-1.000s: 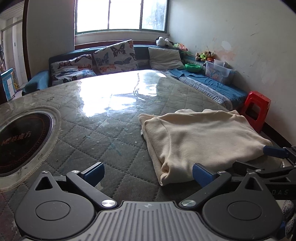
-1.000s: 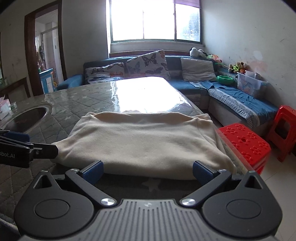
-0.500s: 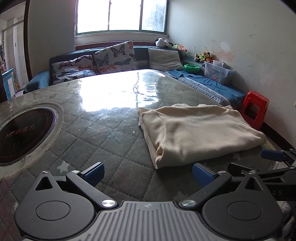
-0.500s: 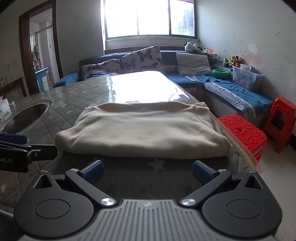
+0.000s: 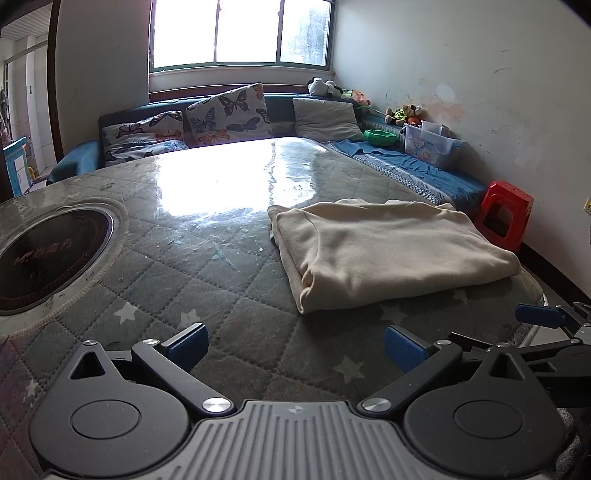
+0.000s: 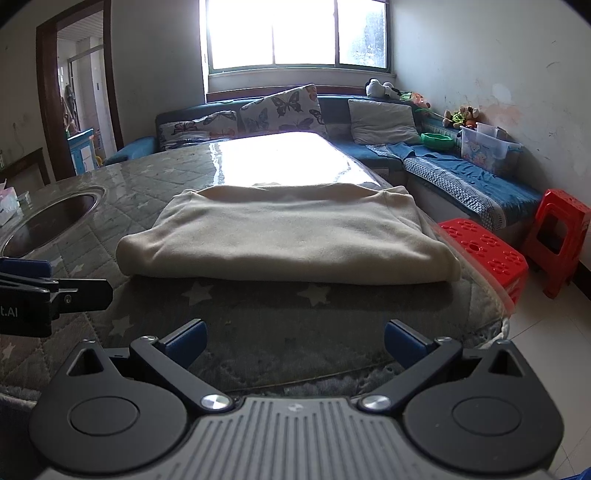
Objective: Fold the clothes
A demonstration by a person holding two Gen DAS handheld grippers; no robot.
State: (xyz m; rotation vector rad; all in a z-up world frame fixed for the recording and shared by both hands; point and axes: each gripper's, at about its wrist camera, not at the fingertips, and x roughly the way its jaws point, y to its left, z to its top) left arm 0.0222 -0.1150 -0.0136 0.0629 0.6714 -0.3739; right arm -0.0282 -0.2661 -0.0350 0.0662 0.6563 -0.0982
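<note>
Daylight from a wide window (image 5: pixel 240 31) fills the room, and below that window a blue corner sofa (image 6: pixel 461 173) runs along two walls, carrying butterfly-print cushions (image 5: pixel 225 110), a grey pillow (image 6: pixel 380 120), soft toys (image 5: pixel 402 112) and a clear plastic box (image 6: pixel 487 149). Nearer than the sofa stands a large table (image 5: pixel 184 266) under a grey quilted cover with star prints and a glossy sheet that reflects the window. Set into the table, on the far left side from the sweater, is a round dark cooktop (image 5: pixel 48 254). On the right part of the table, close to its near edge, lies a cream sweater (image 5: pixel 384 251), folded into a flat rectangle with its thick folded edge facing the grippers. Beyond the table's right edge, between it and the sofa, two red plastic stools (image 6: pixel 484 247) stand on the pale floor. The left gripper (image 5: pixel 295 343) hangs above the table cover just in front of the sweater's near left corner, its blue-tipped jaws spread wide and holding nothing. The right gripper (image 6: pixel 293 339) sits at the table's near edge, facing the sweater's long fold, jaws likewise spread apart and clear of the cloth
</note>
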